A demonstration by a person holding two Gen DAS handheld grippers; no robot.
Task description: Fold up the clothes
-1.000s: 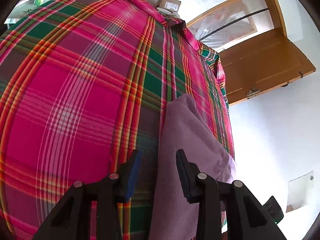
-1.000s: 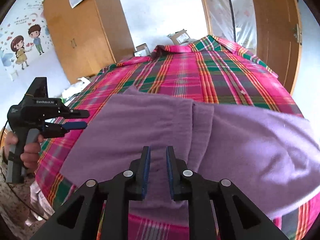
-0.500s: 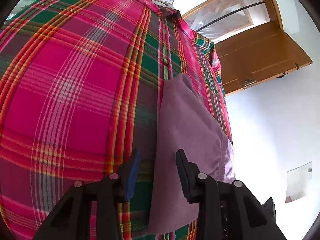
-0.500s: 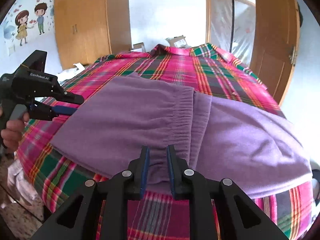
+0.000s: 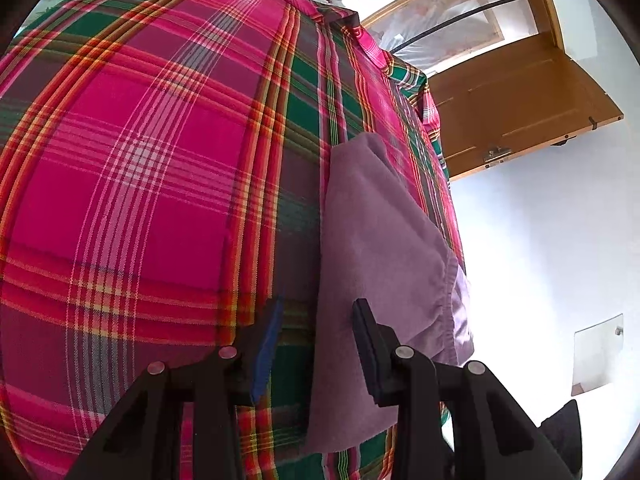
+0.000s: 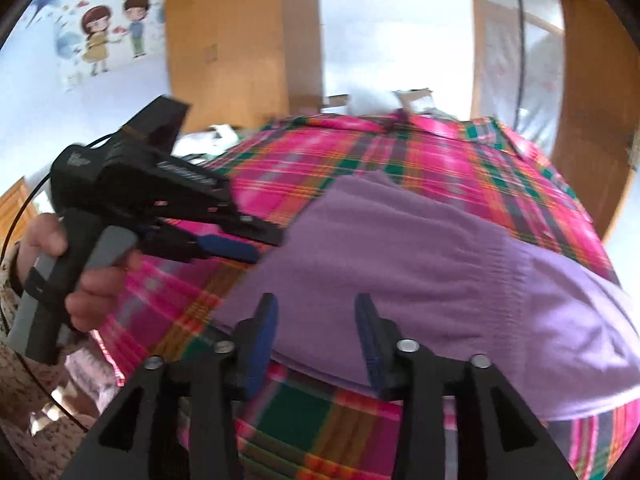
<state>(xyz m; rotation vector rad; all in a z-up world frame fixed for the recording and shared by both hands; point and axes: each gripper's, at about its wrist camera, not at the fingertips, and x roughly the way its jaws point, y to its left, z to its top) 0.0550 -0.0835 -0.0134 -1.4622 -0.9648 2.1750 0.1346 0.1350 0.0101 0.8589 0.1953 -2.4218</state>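
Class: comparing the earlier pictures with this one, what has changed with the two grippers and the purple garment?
The right gripper has opened, letting go of the purple garment. The left gripper has moved closer to the garment's edge, staying open. The garment stays folded on the plaid cloth.

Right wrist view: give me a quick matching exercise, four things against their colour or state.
Things:
1. folded fleece garment
2. plaid bedcover
3. right gripper
4. tall wooden wardrobe

Colour or state:
A. brown
B. open, holding nothing
C. lilac
D. pink, green and orange checks

Pairs: 1-C, 2-D, 3-B, 4-A
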